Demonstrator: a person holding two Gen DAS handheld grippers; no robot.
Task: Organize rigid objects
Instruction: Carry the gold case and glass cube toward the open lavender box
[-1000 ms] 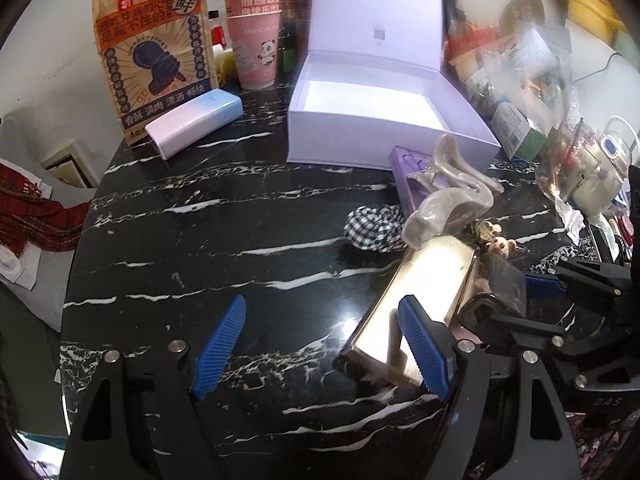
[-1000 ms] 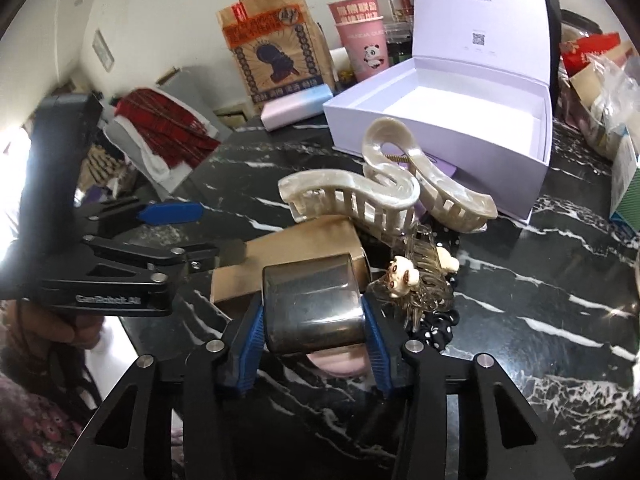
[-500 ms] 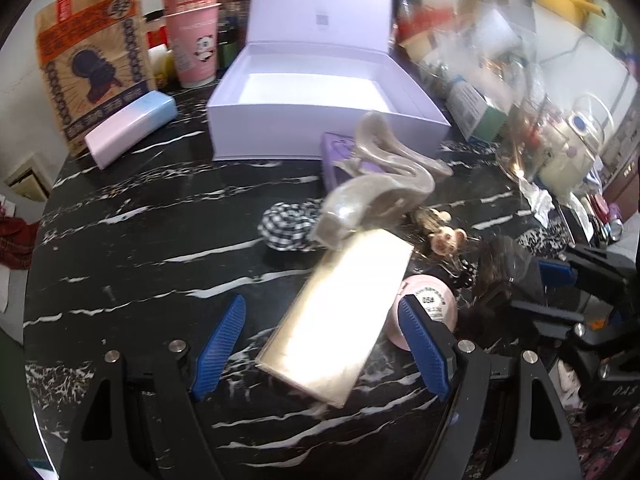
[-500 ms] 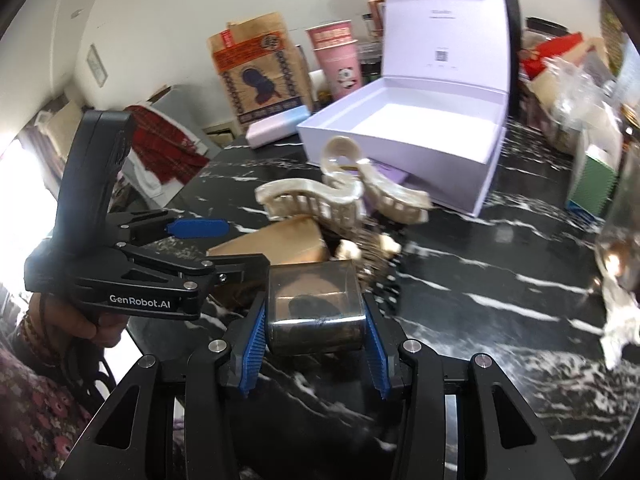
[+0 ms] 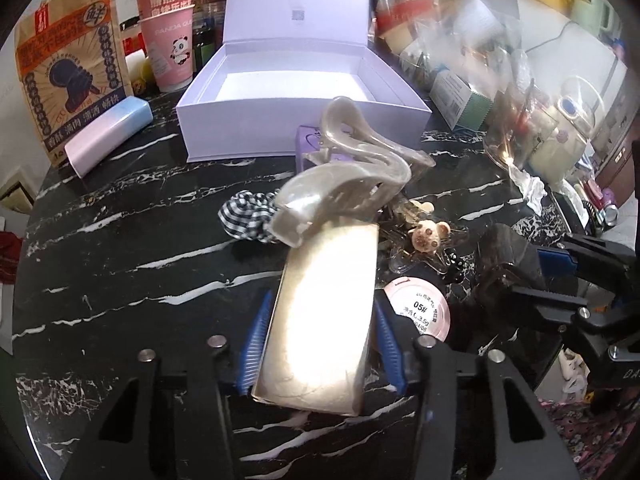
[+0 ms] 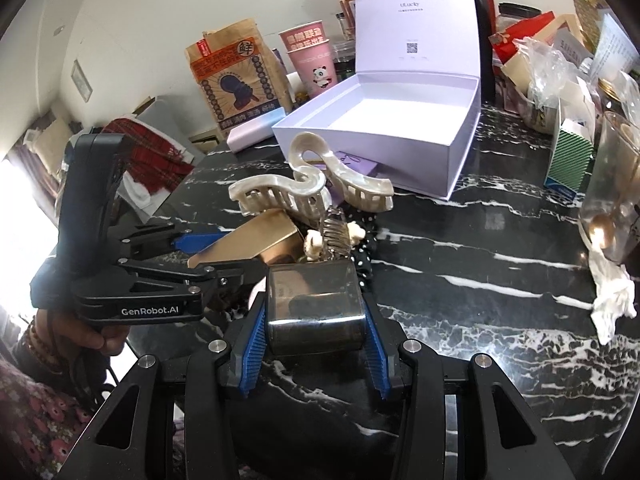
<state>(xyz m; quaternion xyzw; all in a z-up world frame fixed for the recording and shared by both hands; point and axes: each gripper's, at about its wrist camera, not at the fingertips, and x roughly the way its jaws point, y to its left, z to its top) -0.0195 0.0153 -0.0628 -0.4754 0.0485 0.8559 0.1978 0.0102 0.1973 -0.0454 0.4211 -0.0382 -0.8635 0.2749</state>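
My left gripper (image 5: 320, 340) is shut on a flat gold case (image 5: 324, 312) that rests low over the black marble table (image 5: 120, 264). A large pearl hair claw (image 5: 344, 184) lies on the case's far end. My right gripper (image 6: 312, 328) is shut on a dark metallic square compact (image 6: 316, 308), held near the table. The open lilac box (image 5: 288, 120) stands empty behind the pile; it also shows in the right wrist view (image 6: 400, 136). A pink round compact (image 5: 418, 312) lies right of the gold case.
A checked scrunchie (image 5: 248, 216), a bear hair clip (image 5: 428, 236) and a purple card (image 5: 308, 144) lie in the pile. A pink-blue case (image 5: 108, 136), paper bag (image 5: 68, 68) and pink cup (image 5: 168, 48) stand at the back left. Clutter and a glass (image 6: 612, 192) line the right.
My left gripper moved right over the gold case and closed on it. My right gripper lifted the dark compact off the pink compact and drew back.
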